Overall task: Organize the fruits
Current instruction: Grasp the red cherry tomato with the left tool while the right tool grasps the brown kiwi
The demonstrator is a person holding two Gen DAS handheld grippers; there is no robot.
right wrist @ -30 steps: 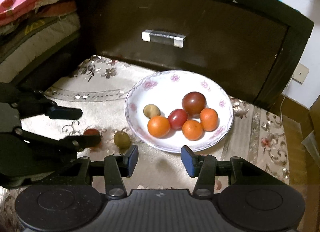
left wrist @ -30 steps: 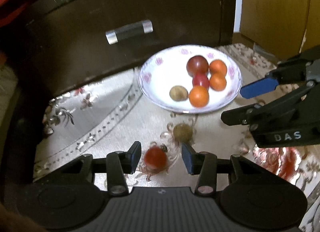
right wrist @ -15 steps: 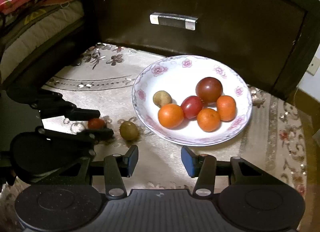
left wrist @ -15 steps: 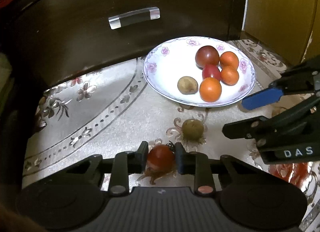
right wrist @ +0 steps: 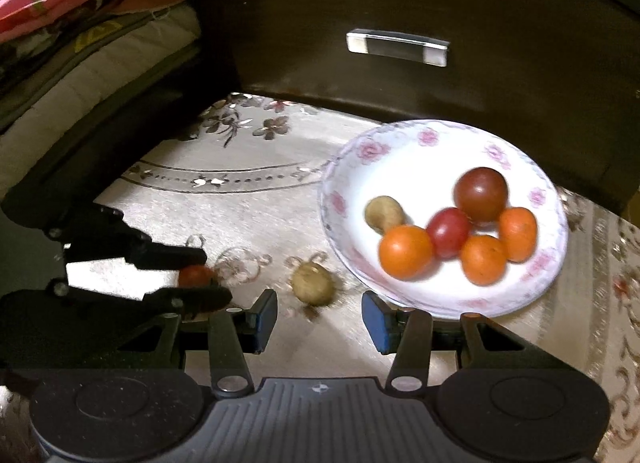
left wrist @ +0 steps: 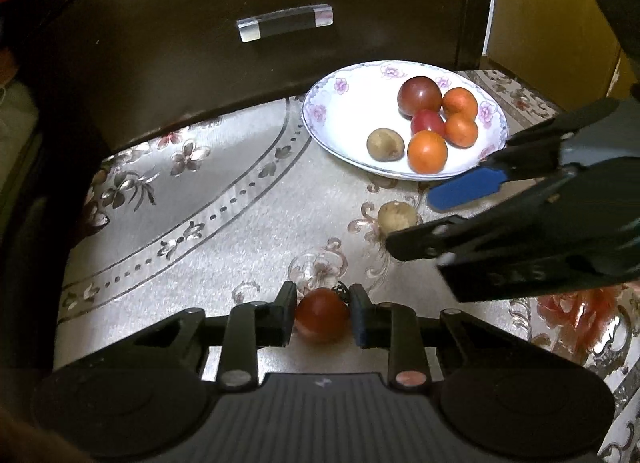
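Note:
My left gripper point(left wrist: 322, 317) is shut on a small red tomato point(left wrist: 321, 315), low over the patterned cloth; it shows in the right wrist view point(right wrist: 195, 275) between the left fingers. A brown-green round fruit point(left wrist: 396, 216) lies on the cloth near the bowl. My right gripper point(right wrist: 319, 317) is open with that fruit point(right wrist: 312, 284) just ahead of its fingertips; in the left wrist view it point(left wrist: 430, 219) sits around the fruit. A white flowered bowl point(left wrist: 344, 103) holds several fruits: orange ones, a red one, a dark red one and a brown one.
A dark wooden drawer front with a metal handle point(left wrist: 285, 22) stands right behind the bowl. Stacked bedding point(right wrist: 80, 35) lies at the left. A yellow-brown cabinet point(left wrist: 552, 11) is at the far right. The cloth point(left wrist: 200, 191) is open to the left of the bowl.
My left gripper closed on the red tomato. My right gripper moved left and down toward the brown-green fruit on the cloth.

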